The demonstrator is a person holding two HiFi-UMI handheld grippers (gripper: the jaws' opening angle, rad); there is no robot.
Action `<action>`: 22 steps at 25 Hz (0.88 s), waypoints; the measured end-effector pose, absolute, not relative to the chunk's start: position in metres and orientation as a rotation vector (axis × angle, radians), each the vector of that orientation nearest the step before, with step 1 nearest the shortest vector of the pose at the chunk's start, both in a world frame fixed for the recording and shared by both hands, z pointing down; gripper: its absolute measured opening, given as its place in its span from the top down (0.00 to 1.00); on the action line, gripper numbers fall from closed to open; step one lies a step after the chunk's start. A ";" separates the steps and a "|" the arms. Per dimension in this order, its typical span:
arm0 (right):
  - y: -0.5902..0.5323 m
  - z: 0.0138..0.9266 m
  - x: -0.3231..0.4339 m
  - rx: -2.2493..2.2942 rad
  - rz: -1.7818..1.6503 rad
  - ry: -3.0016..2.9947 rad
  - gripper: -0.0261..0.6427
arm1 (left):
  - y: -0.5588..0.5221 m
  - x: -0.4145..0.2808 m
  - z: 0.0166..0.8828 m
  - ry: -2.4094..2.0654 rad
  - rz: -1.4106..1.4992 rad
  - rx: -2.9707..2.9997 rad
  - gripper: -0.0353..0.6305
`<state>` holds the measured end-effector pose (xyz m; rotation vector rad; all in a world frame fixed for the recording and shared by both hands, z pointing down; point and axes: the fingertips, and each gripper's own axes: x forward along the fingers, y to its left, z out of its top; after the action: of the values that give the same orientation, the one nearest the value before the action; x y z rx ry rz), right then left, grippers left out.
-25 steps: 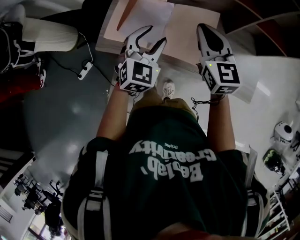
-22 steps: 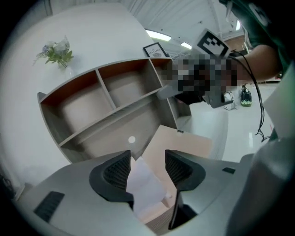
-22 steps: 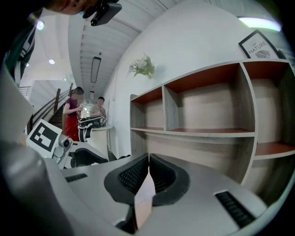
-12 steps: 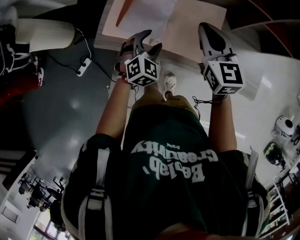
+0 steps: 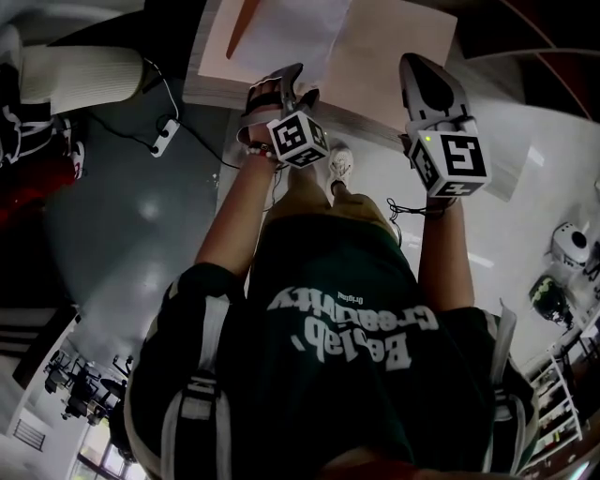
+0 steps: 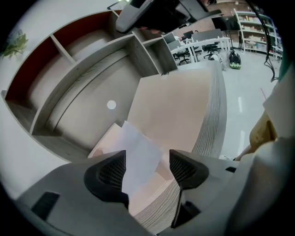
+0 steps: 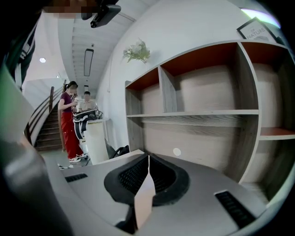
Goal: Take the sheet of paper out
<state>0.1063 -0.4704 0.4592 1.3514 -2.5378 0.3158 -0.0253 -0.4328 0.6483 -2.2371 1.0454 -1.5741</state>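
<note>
Left tongs [image 6: 146, 157] lowered, just spread wider | sheet of paper [image 6: 136, 142] ahead, unpinched | right tongs [image 7: 148, 159] pinch beige flap [image 7: 144, 203]

Sheet of paper [image 5: 286, 37] runs off top edge.

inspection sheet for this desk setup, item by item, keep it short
surface: pale desk, ribbed front edge
job's things: white sheet of paper lying on a pink folder near the edge
clutter: orange strip beside the sheet, unclear what
tongs: left tongs open, jaws just been opening, sheet in the gap ungripped; right tongs shut on a thin pale flap
cables: white cable with plug block on the floor
surroundings: curved wall shelving; person in red trousers by stairs
</note>
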 end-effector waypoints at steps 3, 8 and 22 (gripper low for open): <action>-0.477 0.466 0.110 1.355 0.329 -2.522 0.91 | -0.441 -0.027 0.664 1.021 -1.620 -2.216 0.48; -0.486 0.477 0.118 1.360 0.336 -2.485 0.91 | -0.464 -0.033 0.679 0.975 -1.681 -2.057 0.47; -0.500 0.488 0.125 1.368 0.355 -2.463 0.91 | -0.505 -0.023 0.671 1.009 -1.599 -1.966 0.92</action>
<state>0.1245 -0.4999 0.4881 1.3675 -2.4632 0.3548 -0.0227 -0.5047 0.6709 -1.9659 1.0094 -1.5987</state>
